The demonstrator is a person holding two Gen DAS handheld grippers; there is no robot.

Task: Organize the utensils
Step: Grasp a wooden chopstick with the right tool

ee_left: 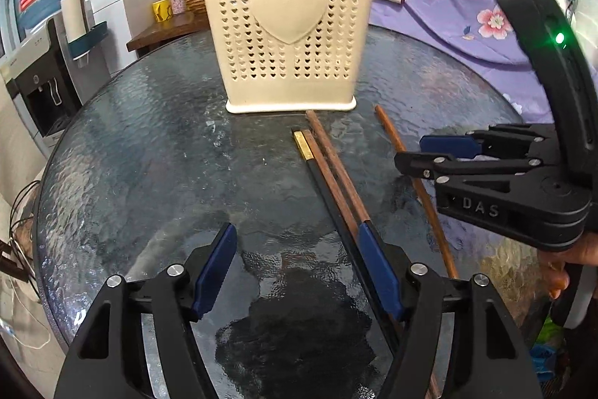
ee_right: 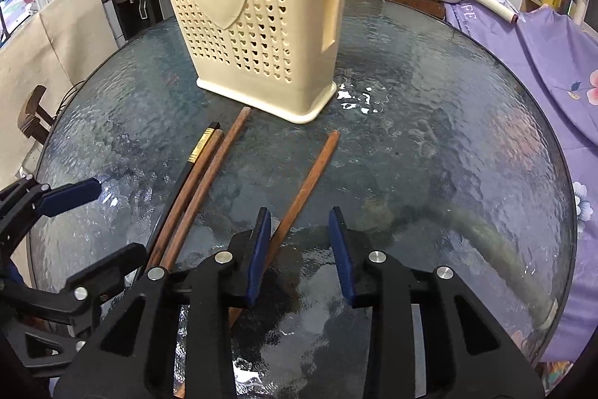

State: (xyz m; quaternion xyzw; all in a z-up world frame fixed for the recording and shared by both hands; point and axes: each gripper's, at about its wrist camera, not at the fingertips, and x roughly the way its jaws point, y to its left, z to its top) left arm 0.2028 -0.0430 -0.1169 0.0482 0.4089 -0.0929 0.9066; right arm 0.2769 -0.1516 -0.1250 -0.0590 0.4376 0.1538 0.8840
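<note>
Cream utensil holder (ee_left: pixel 289 29) upright at 12 o'clock on glass table (ee_left: pixel 149 156). Four chopsticks — three together (ee_right: pixel 202 171), lone brown chopstick (ee_right: pixel 310 175) apart. Left gripper (ee_left: pixel 299 272) open, empty; right gripper (ee_right: pixel 301 253) open, lone chopstick against left pad.

Two matte black plastic grippers, angular and built from linked bars. Left gripper (ee_left: pixel 299 272): dark blue flat pads (ee_left: pixel 216 272) on the inner faces of the fingers, round silver screw heads at the pivots, triangular cut-outs in the black arms at the bottom of the frame. Right gripper (ee_right: pixel 301 253): same black linkage, same blue pads (ee_right: pixel 342 253), same silver screws. Seen at the right edge of the left wrist view: raised letters "DAS" on its black body, a curved black housing above with a small green light. Fingers of a hand (ee_left: pixel 560 272) at lower right, partly hidden.
</note>
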